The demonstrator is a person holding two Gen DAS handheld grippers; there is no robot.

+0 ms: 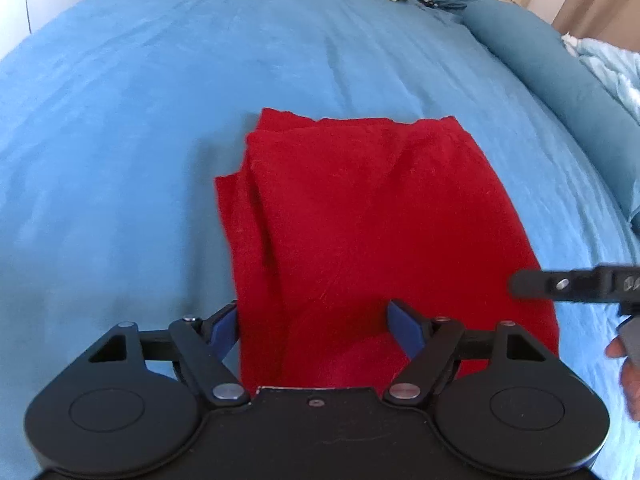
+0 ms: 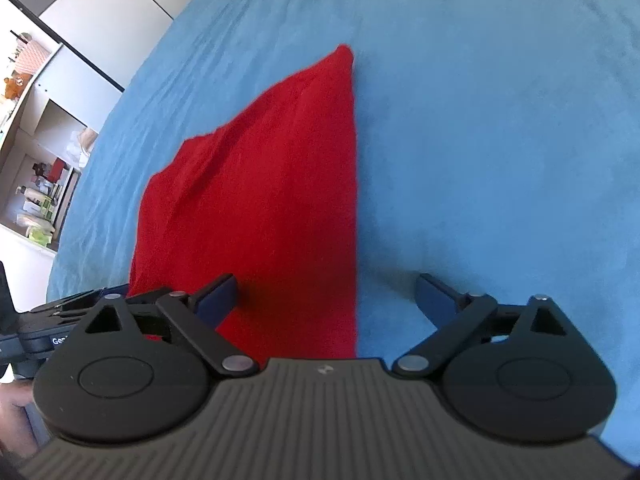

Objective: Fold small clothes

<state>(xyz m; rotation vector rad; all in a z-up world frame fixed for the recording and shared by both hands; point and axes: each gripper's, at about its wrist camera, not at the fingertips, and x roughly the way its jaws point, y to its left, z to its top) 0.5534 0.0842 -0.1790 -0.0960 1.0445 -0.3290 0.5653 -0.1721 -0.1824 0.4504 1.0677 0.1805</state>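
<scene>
Bed (image 1: 160, 120): blue cover, fills nearly the whole frame in both views; pillows and bedding bunched along the upper right of the left wrist view.

Red cloth (image 1: 360, 220): lies flat on the bed at centre frame, folded into a long strip, layered edges showing at its upper left. In the right wrist view it runs from lower centre to upper centre (image 2: 280, 200).

Left tool (image 1: 316, 328): bottom centre, released, jaws spread over the near end of the cloth, pads not pressing it.

Right tool (image 2: 326, 300): bottom centre of its own view, released, jaws wide astride the cloth's right edge.

Step in hand, by my judgement: one fold laid down and let go. Next move calls for both tools to pinch the near corners and carry them over to the far end.
</scene>
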